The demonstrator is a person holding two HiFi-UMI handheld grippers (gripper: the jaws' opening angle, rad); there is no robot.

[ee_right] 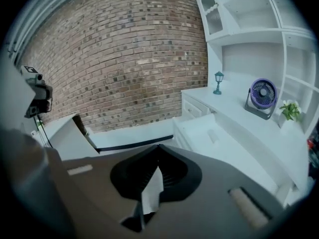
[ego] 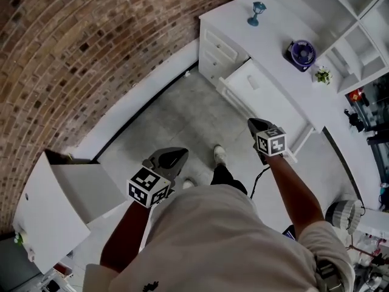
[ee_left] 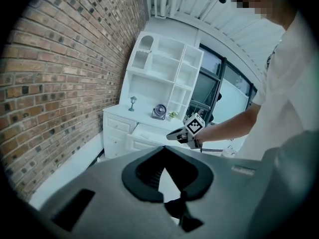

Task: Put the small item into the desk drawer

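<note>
1. The head view is looking steeply down on the person standing on a grey floor (ego: 176, 114).
   - A brick wall (ego: 91, 53) is filling the upper left of the frame.
   - A white desk (ego: 267, 35) is running along the upper right, with its drawer (ego: 273, 105) standing open.
   - The small item (ego: 252, 83) is lying inside the drawer as a faint pale lump.
   - The left gripper (ego: 184, 154) is hanging at centre over the floor, and the right gripper (ego: 250, 121) is hanging just off the drawer's front.
   - Only this view is showing the white cabinet (ego: 55, 212) at lower left.

2. The left gripper view is showing that gripper's tongs pressed together at the tips, pinching nothing.
   - It alone is showing the person's torso and the tall shelving (ee_left: 164, 63) above the desk.
   - The right gripper, with its marker cube, is reaching before the open drawer at mid-frame.
   - The item is too small to make out here.

3. The right gripper view is showing its tongs pressed together and empty.
   - It is giving the clearest look at the item: small, oblong and whitish, barely standing out from the drawer floor, right of centre.
   - A blue lamp (ee_right: 218, 81), a purple fan (ee_right: 262, 96) and a small plant (ee_right: 290, 110) are standing on the desktop.
</note>
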